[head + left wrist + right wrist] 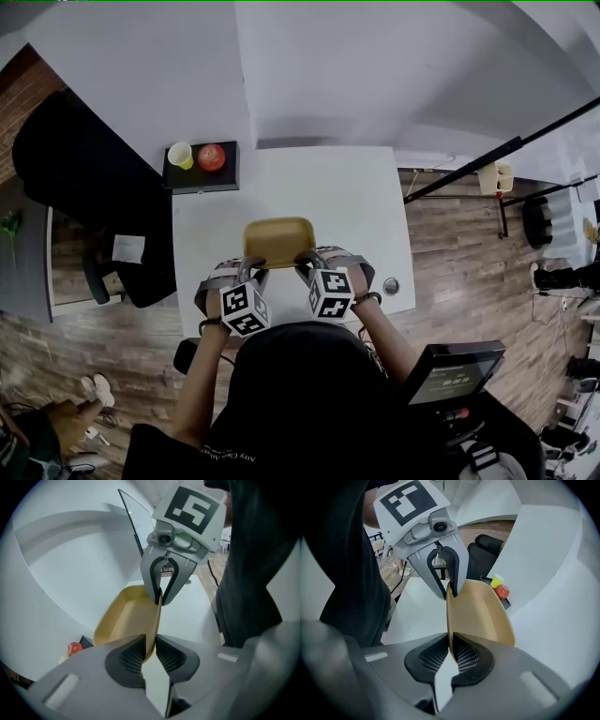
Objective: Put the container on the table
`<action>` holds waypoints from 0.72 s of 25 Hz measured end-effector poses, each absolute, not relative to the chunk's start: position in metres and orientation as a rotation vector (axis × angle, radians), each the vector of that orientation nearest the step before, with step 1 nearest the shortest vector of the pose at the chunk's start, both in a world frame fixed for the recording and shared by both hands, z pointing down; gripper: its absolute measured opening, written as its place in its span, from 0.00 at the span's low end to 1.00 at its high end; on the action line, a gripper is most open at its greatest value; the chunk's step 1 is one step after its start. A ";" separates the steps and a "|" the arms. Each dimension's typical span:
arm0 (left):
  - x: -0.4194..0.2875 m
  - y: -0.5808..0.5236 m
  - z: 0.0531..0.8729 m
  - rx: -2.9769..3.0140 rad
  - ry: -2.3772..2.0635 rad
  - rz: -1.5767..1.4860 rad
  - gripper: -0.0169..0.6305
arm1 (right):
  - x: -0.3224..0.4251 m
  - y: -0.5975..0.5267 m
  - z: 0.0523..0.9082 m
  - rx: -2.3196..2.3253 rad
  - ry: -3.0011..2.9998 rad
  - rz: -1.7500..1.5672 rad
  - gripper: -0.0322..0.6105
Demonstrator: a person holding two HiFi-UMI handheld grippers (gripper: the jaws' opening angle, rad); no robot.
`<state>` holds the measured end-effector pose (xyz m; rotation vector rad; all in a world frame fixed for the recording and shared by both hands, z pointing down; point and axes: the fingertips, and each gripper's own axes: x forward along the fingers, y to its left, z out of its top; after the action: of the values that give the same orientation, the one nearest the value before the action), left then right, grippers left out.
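A person stands at the near edge of a white worktop (319,187) with a gripper in each hand, both pointing steeply down at a tan container (278,239). The container is over the near middle of the worktop with its open side up. No view shows whether its base touches the surface. The left gripper (253,269) is at the container's near-left rim and the right gripper (306,262) at its near-right rim, so the two sit close together, side by side. In the right gripper view, the jaws are narrow and pressed on the thin rim from both sides, holding the container. In the left gripper view, the rim also runs between the jaws, but these stand slightly apart. The rim lies against one pad, with a sliver of light between it and the other, so the hold looks loose. At the far-left corner of the worktop, well apart from the container, a black tray (202,176) carries a yellow cup (181,155) and a red fruit (211,157), just beside each other. A black chair (75,178) stands left of the worktop.
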<state>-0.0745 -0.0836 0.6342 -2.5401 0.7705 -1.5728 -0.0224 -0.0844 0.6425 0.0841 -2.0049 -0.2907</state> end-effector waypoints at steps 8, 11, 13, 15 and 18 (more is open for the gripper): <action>-0.077 -0.116 0.644 -2.510 0.752 -1.607 0.12 | -0.025 -0.116 0.652 0.091 -2.003 -0.287 0.12; -0.079 -0.128 0.646 -2.494 0.738 -1.616 0.12 | -0.027 -0.128 0.653 0.093 -1.999 -0.295 0.12; -0.079 -0.136 0.648 -2.460 0.723 -1.630 0.12 | -0.028 -0.135 0.655 0.090 -1.992 -0.306 0.12; -0.078 -0.145 0.651 -2.442 0.711 -1.642 0.11 | -0.027 -0.143 0.658 0.078 -1.982 -0.316 0.11; -0.074 -0.155 0.659 -2.469 0.702 -1.645 0.11 | -0.022 -0.155 0.663 0.064 -1.968 -0.318 0.11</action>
<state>-0.0738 -0.1550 0.6586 -2.4688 0.7022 -1.6451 -0.0223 -0.1547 0.6630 0.0642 -1.9683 -0.3180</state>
